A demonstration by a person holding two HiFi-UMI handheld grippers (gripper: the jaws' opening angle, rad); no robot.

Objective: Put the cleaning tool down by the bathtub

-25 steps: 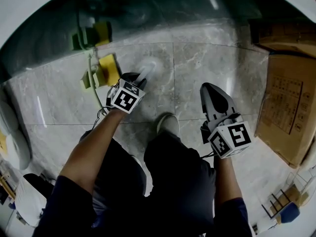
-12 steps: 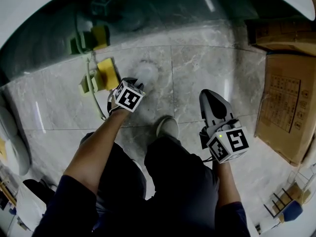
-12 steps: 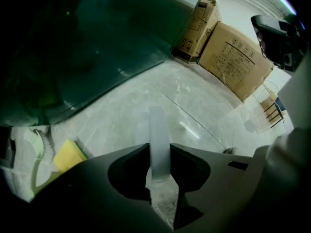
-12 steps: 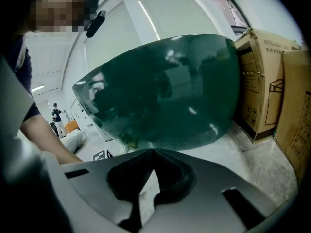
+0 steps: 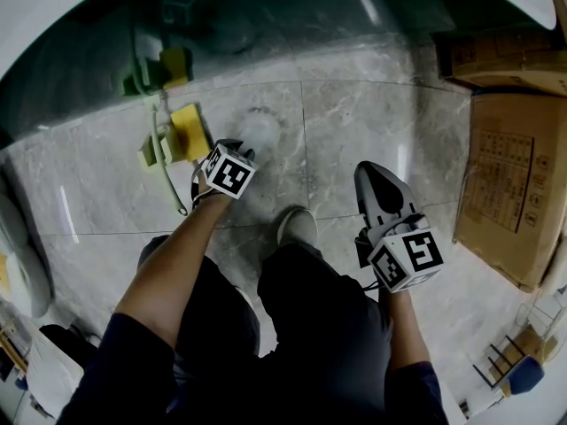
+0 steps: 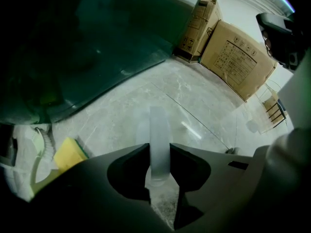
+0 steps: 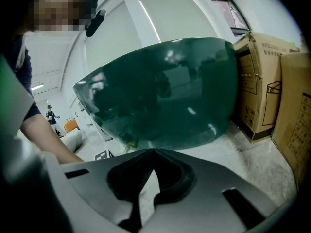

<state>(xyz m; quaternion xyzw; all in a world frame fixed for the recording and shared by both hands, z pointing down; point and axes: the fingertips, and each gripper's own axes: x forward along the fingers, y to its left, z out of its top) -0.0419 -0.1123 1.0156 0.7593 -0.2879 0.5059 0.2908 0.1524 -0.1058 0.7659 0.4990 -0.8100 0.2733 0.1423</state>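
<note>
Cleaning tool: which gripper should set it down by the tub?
Left. The left gripper has the cleaning tool between its jaws, which have just been opening, near the bathtub. The right gripper is shut and empty.

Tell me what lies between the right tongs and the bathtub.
Only bare marble floor, as the head view shows, ahead of the right tongs.

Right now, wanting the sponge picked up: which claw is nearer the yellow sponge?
Left. The left claw, gripping the translucent handle, sits just beside the yellow sponge; the right claw is well away, beyond the left one.
</note>
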